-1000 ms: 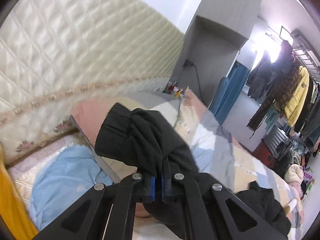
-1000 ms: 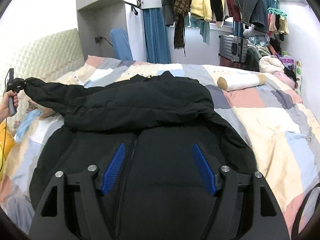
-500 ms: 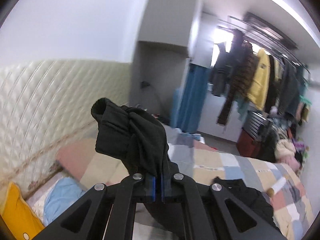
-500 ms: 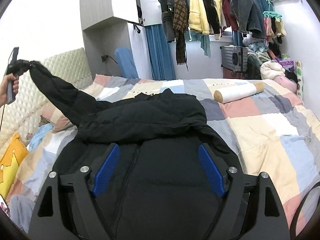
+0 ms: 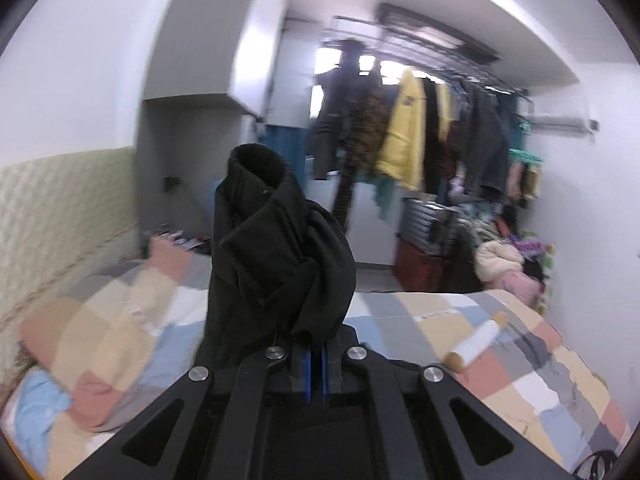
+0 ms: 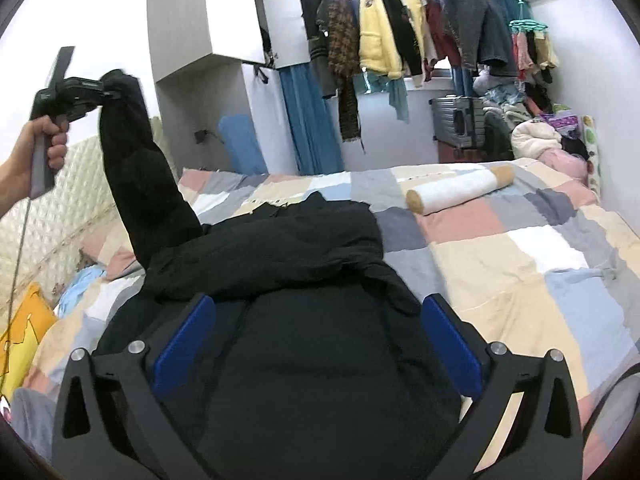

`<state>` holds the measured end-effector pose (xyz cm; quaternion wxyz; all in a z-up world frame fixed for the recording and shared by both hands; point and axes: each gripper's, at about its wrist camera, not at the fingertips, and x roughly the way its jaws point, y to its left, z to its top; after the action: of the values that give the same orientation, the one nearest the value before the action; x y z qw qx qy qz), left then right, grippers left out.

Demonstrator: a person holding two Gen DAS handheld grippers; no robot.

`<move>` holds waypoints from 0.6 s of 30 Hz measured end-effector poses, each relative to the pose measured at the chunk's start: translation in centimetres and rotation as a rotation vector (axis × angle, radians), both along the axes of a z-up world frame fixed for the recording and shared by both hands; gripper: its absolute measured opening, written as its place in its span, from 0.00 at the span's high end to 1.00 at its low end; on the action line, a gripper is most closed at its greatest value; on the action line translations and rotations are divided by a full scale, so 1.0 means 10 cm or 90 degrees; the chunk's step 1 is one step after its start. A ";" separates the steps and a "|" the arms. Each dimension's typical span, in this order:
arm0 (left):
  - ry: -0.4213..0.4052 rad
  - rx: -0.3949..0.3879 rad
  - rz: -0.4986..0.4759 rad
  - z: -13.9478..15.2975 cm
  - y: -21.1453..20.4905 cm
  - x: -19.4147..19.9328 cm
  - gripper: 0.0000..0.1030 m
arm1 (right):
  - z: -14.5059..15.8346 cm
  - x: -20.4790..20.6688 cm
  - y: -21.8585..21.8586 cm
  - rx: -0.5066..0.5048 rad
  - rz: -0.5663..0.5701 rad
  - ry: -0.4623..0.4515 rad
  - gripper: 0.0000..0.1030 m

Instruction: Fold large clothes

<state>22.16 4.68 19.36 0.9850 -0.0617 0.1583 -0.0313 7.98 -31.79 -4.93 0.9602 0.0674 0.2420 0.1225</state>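
Observation:
A large black padded jacket (image 6: 304, 320) lies front up on the patchwork bed (image 6: 540, 264), its hood folded over the chest. My left gripper (image 5: 316, 364) is shut on the cuff of the jacket's sleeve (image 5: 276, 252). In the right wrist view the left gripper (image 6: 108, 94) holds that sleeve (image 6: 140, 176) raised high above the bed's left side. My right gripper (image 6: 316, 340) is open and empty, hovering over the jacket's lower body.
A white and tan bolster (image 6: 460, 188) lies on the bed's far right. A quilted headboard (image 6: 60, 208) and pillows (image 6: 24, 332) are at the left. A rack of hanging clothes (image 6: 420, 36), a suitcase (image 6: 456, 124) and a grey cabinet (image 6: 200, 16) stand beyond the bed.
My left gripper has lifted the sleeve from low by the headboard to high above the bed and swung to face the room. My right gripper has stayed open over the jacket.

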 end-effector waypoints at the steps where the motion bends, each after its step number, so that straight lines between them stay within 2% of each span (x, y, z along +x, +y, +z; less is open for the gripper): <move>1: -0.006 -0.001 -0.018 -0.06 -0.19 0.03 0.98 | 0.00 0.00 -0.03 0.005 0.002 -0.001 0.00; 6: 0.004 -0.014 -0.079 -0.50 -0.98 0.25 0.98 | -0.05 0.06 -0.14 0.009 0.002 -0.004 0.00; 10: -0.002 0.019 -0.122 -0.96 -1.56 0.34 0.98 | -0.17 0.16 -0.25 0.031 -0.002 0.013 0.00; 18: 0.106 0.071 -0.166 -2.19 -2.42 0.73 0.98 | -0.39 0.35 -0.45 0.061 -0.024 0.047 0.00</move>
<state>29.49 -19.52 -2.52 0.9579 0.0113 0.2479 -0.1446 11.46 -36.25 -8.87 0.9484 0.1224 0.2696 0.1134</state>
